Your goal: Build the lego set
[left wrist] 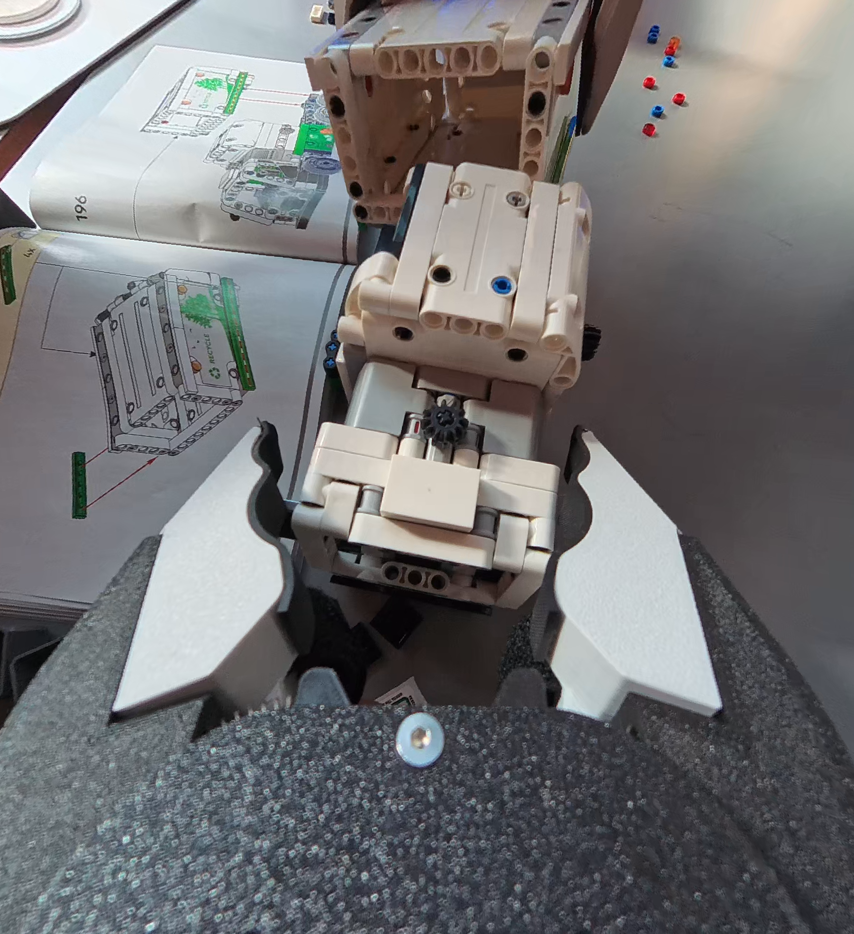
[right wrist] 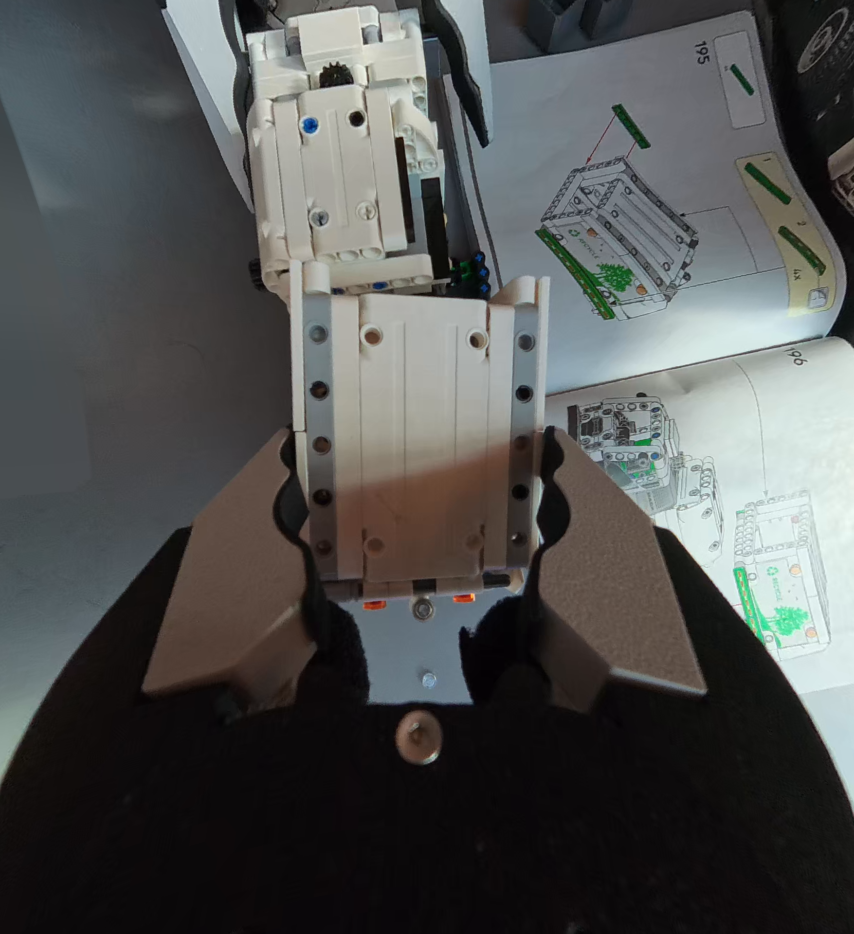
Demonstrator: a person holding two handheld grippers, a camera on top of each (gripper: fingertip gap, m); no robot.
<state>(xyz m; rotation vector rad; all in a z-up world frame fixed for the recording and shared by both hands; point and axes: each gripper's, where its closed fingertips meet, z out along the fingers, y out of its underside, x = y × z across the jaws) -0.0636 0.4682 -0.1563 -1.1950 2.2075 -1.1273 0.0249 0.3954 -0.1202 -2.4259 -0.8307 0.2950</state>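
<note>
Grey table under open instruction booklet, left gripper clamping white truck cab, right gripper clamping white container body, loose red and blue pins at one o'clock only in left view

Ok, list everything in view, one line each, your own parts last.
truck cab: one, white, held by the left gripper, nose towards its camera.
truck box: one, white with grey beams, held by the right gripper, butting the cab's rear.
gear: one, black, on the cab's top.
manual: one, open, white pages with green drawings, on the table left of the cab in the left wrist view.
small pins: about eight, red, blue and one orange, loose on the table right of the box in the left wrist view.
table: one, grey.
left gripper: shut on the cab.
right gripper: shut on the box.
</note>
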